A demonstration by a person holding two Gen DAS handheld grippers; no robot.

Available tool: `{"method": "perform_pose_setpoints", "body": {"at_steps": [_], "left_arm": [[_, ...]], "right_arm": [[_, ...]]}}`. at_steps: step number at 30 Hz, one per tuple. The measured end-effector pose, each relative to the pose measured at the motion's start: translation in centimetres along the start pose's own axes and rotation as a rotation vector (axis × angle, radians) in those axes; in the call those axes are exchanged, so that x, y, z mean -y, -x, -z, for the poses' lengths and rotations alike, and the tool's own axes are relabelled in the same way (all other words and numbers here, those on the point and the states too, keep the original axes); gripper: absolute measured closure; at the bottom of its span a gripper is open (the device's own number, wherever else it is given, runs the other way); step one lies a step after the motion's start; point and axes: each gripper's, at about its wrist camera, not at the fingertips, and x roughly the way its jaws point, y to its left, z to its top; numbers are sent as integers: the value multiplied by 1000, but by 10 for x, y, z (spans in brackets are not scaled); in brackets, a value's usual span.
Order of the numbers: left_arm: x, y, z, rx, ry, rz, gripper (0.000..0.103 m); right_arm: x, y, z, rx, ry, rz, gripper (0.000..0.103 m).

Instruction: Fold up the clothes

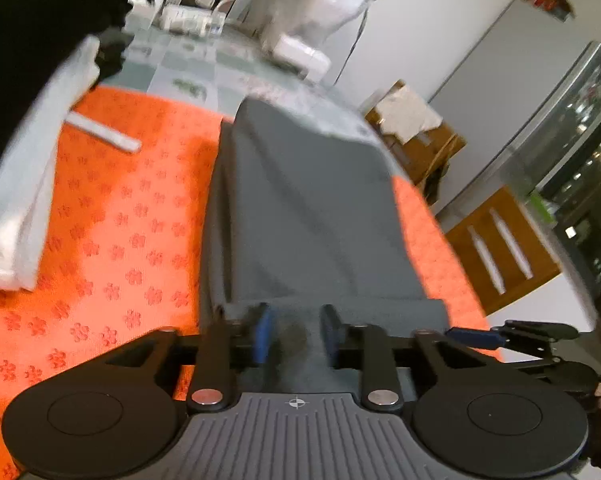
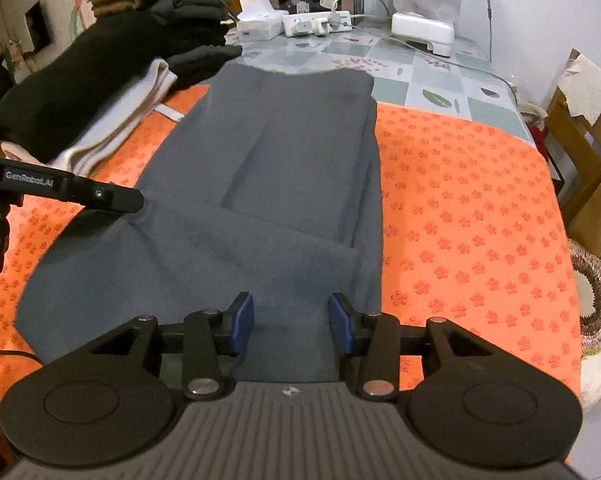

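A grey garment (image 2: 268, 184) lies lengthwise on the orange flower-patterned cloth (image 2: 468, 208), partly folded, with its near part laid over at an angle. It also shows in the left wrist view (image 1: 300, 208). My left gripper (image 1: 296, 336) has its blue pads (image 1: 263, 334) apart, with the garment's near edge bunched between them. Its tip also shows in the right wrist view (image 2: 116, 198), touching the garment's left side. My right gripper (image 2: 292, 320) is open over the garment's near edge, with the cloth lying flat between the pads (image 2: 242, 322). Its tip shows in the left wrist view (image 1: 476, 338).
A pile of dark and striped folded clothes (image 2: 112, 68) lies at the back left on the table (image 2: 416, 80). A white folded cloth (image 1: 28, 184) lies left. A power strip (image 2: 316, 24) and white box (image 2: 422, 30) stand behind. A wooden chair (image 2: 580, 128) and woven basket (image 2: 594, 288) are right.
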Motion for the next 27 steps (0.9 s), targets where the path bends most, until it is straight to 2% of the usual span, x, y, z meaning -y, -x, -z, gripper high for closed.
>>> {"method": "perform_pose_setpoints", "body": {"at_steps": [2, 4, 5, 7, 11, 16, 22, 24, 25, 26, 27], "left_arm": [[6, 16, 4, 36, -33, 7, 44], [11, 32, 11, 43, -66, 23, 40], [13, 38, 15, 37, -80, 31, 40], [18, 52, 29, 17, -123, 41, 37], [18, 67, 57, -50, -180, 49, 32], [16, 69, 83, -125, -251, 35, 31], [25, 61, 97, -171, -343, 46, 36], [30, 57, 103, -170, -396, 31, 40], [32, 54, 105, -171, -423, 16, 45], [32, 51, 107, -168, -441, 1, 58], [32, 51, 109, -150, -459, -12, 68]], "right_arm": [[3, 15, 0, 15, -5, -11, 46], [7, 32, 4, 37, 4, -32, 31], [9, 40, 8, 42, 12, -36, 29], [12, 57, 17, 52, 29, -43, 18], [16, 78, 40, 37, 64, -66, 15], [6, 79, 70, -20, 129, -84, 14], [-15, 64, 85, -51, 275, -41, 16], [-21, 58, 85, -71, 330, -22, 21], [-24, 54, 84, -87, 353, -16, 29], [-24, 53, 83, -92, 355, -15, 33], [-25, 51, 81, -97, 356, -15, 42]]}}
